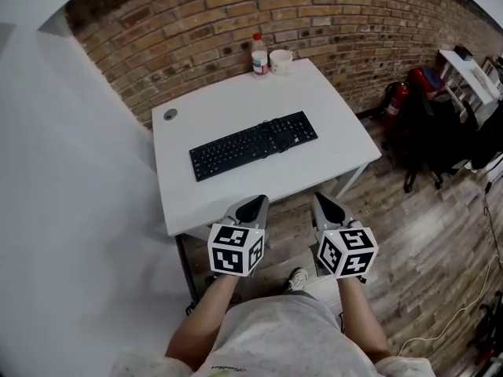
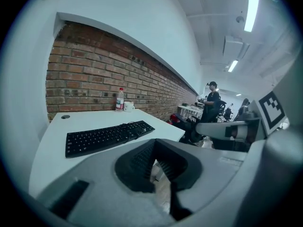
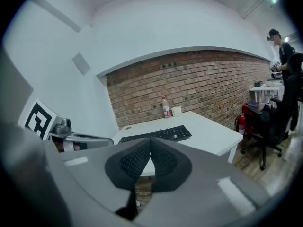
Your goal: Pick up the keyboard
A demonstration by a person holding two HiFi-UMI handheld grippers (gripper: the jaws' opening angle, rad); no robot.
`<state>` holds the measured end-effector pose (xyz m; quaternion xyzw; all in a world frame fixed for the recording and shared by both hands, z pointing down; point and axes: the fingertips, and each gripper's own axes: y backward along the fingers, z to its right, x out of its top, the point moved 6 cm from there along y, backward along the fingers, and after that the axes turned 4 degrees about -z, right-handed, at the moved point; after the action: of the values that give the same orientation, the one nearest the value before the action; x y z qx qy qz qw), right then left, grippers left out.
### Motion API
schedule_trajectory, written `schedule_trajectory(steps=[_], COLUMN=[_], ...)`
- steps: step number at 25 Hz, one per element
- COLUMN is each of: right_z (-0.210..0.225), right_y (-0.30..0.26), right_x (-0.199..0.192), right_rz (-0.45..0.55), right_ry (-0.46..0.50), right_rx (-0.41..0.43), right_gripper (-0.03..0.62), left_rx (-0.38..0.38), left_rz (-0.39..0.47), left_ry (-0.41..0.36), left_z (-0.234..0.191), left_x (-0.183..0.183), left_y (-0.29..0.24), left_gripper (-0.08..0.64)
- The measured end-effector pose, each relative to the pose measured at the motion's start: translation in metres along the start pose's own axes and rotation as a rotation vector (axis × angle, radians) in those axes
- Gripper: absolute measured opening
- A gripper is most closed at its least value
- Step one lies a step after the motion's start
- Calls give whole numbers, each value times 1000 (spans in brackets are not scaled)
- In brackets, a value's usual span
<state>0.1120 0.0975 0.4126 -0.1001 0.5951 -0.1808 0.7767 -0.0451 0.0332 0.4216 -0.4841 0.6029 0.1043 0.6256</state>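
A black keyboard lies slantwise across the middle of the white table; it also shows in the left gripper view and the right gripper view. My left gripper hovers at the table's near edge, shut and empty. Beside it, my right gripper is also shut on nothing, just short of that edge. Both point toward the keyboard and stand well clear of it. In their own views the left gripper and the right gripper show pads pressed together.
A plastic bottle and a white cup stand at the table's far edge by the brick wall. A grommet hole sits at the far left corner. A red fire extinguisher and a black chair stand to the right. A person is far off.
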Motion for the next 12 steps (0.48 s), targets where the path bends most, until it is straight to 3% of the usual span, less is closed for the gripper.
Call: schedule_trajectory(steps=[12], right_z=[80], right_y=[-30], right_x=[22], right_rz=[-41], right_ry=[14], right_rx=[98], right_gripper=[11], left_rx=[154], left_rz=[25], left_ry=[60], left_z=[6], left_x=[21], left_y=[-50], left_gripper=[-5])
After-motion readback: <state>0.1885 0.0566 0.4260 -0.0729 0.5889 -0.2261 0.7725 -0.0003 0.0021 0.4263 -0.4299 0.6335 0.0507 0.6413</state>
